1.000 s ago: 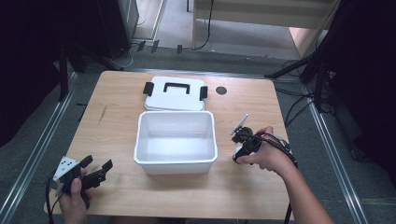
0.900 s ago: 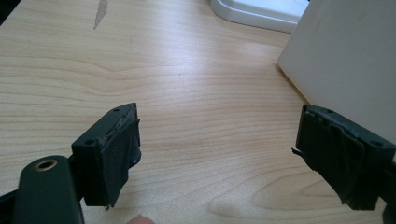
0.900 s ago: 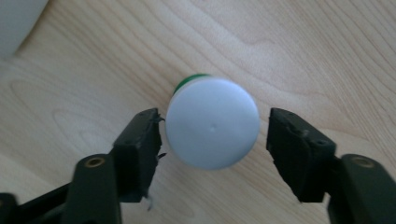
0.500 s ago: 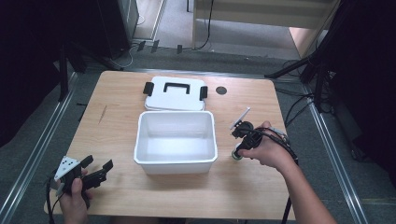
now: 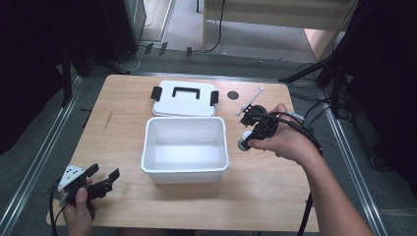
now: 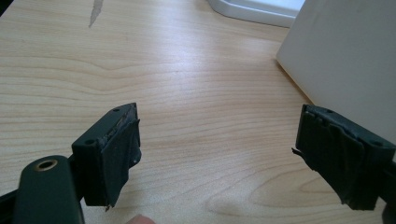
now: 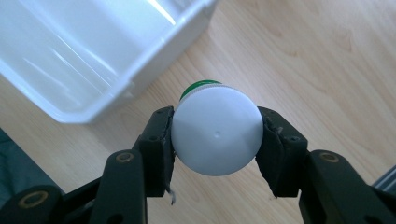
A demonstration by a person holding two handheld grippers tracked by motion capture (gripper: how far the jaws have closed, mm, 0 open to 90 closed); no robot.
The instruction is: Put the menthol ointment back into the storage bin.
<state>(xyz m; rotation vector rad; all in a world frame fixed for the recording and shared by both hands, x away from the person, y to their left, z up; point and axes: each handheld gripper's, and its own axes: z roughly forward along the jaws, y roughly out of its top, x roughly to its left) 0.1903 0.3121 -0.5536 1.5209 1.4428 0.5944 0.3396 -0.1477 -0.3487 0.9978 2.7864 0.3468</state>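
Two grippers work over a light wooden table (image 5: 123, 113). Low in the left of the high view, the left gripper (image 5: 104, 180) rests near the table's front edge, held in a hand (image 5: 78, 209), its jaws spread wide with bare wood between them. In the left gripper view its black pads (image 6: 114, 154) stand well apart, and the white wall of the bin rises at the upper right of that frame.

At the centre of the high view sits an open white bin (image 5: 185, 148), with nothing visible inside. Just behind it, toward the top of the frame, lies its white lid (image 5: 184, 98) with a black handle and black clips at both ends. A small dark round spot (image 5: 232, 95) marks the table right of the lid.

Right of the bin, the right gripper (image 5: 250, 139) is clamped on a small round object with a white cap (image 7: 217, 135) and a green band behind it, just beside the bin's right wall. No brand, label or writing can be read on anything.
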